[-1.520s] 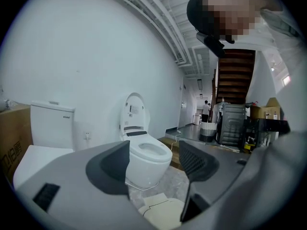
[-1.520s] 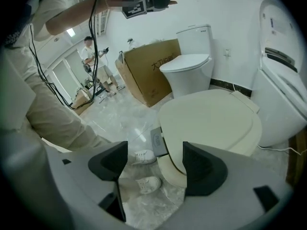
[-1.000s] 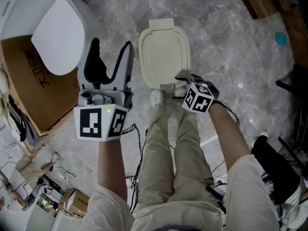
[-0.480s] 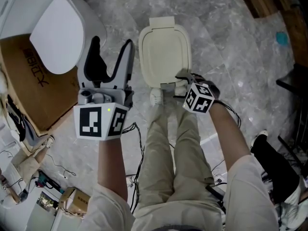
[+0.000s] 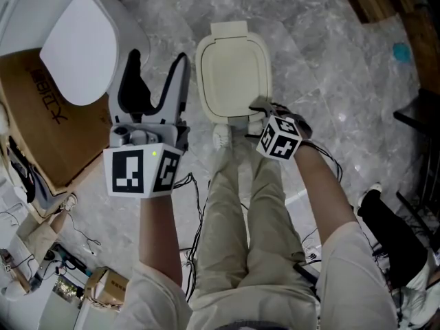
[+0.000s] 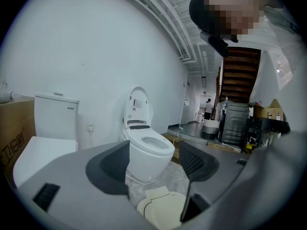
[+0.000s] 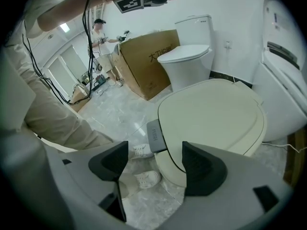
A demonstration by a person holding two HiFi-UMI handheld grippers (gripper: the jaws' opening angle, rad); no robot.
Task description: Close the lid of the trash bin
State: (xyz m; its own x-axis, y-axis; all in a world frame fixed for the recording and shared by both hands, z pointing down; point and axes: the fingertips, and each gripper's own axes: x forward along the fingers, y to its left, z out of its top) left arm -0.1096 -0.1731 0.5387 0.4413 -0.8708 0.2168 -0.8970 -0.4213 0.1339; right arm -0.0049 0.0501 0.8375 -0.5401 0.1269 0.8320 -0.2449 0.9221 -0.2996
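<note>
The cream trash bin (image 5: 232, 74) stands on the marble floor with its lid (image 7: 211, 111) lying flat on top. A grey push tab (image 7: 154, 135) sits at the lid's front edge. My right gripper (image 5: 265, 110) hovers just over the bin's near edge, open, with nothing between its jaws (image 7: 156, 159). My left gripper (image 5: 158, 74) is held higher, left of the bin, open and empty. In the left gripper view the bin (image 6: 160, 210) shows low between the jaws.
A white toilet (image 5: 79, 47) and a cardboard box (image 5: 41, 115) stand at the left. A second toilet (image 6: 146, 150) is beyond the bin. The person's shoes (image 7: 144, 178) touch the bin's front. Cables and clutter lie at lower left; dark furniture (image 5: 419, 129) at right.
The right gripper has edged slightly left along the bin's near edge. The lid and the left gripper stay as they were.
</note>
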